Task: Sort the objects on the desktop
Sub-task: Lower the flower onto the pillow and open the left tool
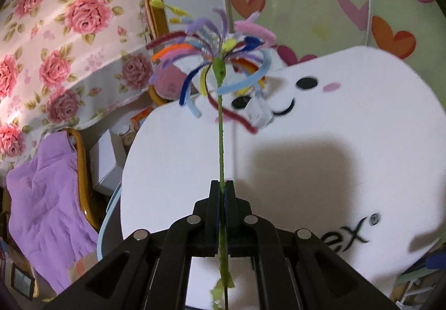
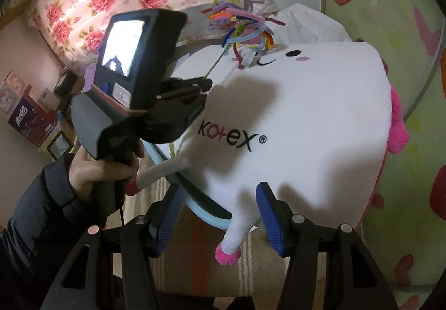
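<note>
My left gripper (image 1: pixel 222 184) is shut on the thin green stem of a pipe-cleaner flower (image 1: pixel 220 59), whose many-coloured head stands up over a white plush pillow (image 1: pixel 320 156) with a face. In the right wrist view a hand (image 2: pixel 92 170) holds the left gripper (image 2: pixel 206 84), and the flower (image 2: pixel 245 22) hangs over the far end of the pillow (image 2: pixel 306 114). My right gripper (image 2: pixel 218 188) is open at the pillow's near edge. The plush's white leg with a pink foot (image 2: pixel 228 254) hangs between the blue pads (image 2: pixel 271 218), not squeezed.
A light-blue rim (image 2: pixel 206 212) shows under the pillow. A rose-patterned cloth (image 1: pixel 55 31) and a purple blanket on a wooden chair (image 1: pixel 41 198) lie to the left. A heart-printed surface (image 2: pixel 404 59) curves along the right. Boxes (image 2: pixel 28 117) stand on the floor at far left.
</note>
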The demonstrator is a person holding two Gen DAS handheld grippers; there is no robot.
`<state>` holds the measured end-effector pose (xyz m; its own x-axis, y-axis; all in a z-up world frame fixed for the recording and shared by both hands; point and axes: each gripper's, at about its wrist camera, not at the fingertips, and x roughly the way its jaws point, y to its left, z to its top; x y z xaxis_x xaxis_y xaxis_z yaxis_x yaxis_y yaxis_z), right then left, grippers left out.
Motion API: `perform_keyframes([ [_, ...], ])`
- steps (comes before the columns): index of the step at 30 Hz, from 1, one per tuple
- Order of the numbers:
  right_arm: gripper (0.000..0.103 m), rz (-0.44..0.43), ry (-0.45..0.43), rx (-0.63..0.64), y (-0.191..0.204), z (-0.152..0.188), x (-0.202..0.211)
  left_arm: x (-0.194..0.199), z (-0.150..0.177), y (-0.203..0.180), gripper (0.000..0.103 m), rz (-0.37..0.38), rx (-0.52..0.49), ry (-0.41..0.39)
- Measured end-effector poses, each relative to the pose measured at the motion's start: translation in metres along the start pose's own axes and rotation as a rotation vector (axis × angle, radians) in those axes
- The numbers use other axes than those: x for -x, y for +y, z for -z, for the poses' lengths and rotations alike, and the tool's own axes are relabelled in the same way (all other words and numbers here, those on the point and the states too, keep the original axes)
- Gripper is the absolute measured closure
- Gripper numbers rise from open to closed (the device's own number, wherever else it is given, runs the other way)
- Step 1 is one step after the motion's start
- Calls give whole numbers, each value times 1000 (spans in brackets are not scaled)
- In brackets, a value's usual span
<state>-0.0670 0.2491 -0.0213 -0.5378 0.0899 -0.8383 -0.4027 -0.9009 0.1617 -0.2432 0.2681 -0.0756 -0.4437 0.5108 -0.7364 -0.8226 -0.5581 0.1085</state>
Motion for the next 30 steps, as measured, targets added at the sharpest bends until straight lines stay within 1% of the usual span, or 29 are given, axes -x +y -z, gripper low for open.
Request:
perform_keyframes([
  [2, 44, -3, 2, 1, 1, 1, 0, -6, 2, 3, 101, -12, 0, 17],
  [7, 44, 3, 9, 2, 2, 5, 0, -10, 3, 9, 101, -34, -4, 17],
  [11, 44, 7, 12, 5, 2, 8, 2, -11, 8, 0, 101, -80, -82, 5],
  [13, 44, 9, 12, 7, 2, 9, 3, -11, 11, -2, 101, -93, -101, 1],
  [18, 44, 5, 20, 5, 1, 9, 3, -9, 12, -2, 101, -97, -94, 4],
  [20, 44, 0, 24, 5, 1, 10, 2, -8, 11, 0, 99, -96, -83, 16],
  [21, 44, -2, 25, 6, 1, 10, 2, -7, 11, 3, 92, -97, -73, 21],
  [22, 44, -5, 26, 8, 2, 11, 2, -6, 11, 6, 84, -100, -54, 26],
  [23, 44, -6, 27, 10, 2, 11, 2, -4, 10, 10, 79, -102, -36, 31],
  [24, 44, -8, 26, 11, 3, 11, 1, -3, 10, 13, 66, -101, -14, 34],
  [25, 44, -10, 26, 12, 3, 11, 1, 0, 11, 18, 46, -91, 14, 33],
  [26, 44, -12, 25, 13, 4, 12, 1, 5, 11, 23, 38, -76, 43, 24],
  [27, 44, -14, 24, 14, 4, 12, 2, 10, 12, 28, 33, -58, 68, 6],
  [29, 44, -17, 24, 17, 5, 12, 1, 23, 13, 36, 32, -23, 113, -30],
  [30, 44, -20, 24, 18, 5, 13, 1, 27, 12, 37, 30, -23, 121, -36],
])
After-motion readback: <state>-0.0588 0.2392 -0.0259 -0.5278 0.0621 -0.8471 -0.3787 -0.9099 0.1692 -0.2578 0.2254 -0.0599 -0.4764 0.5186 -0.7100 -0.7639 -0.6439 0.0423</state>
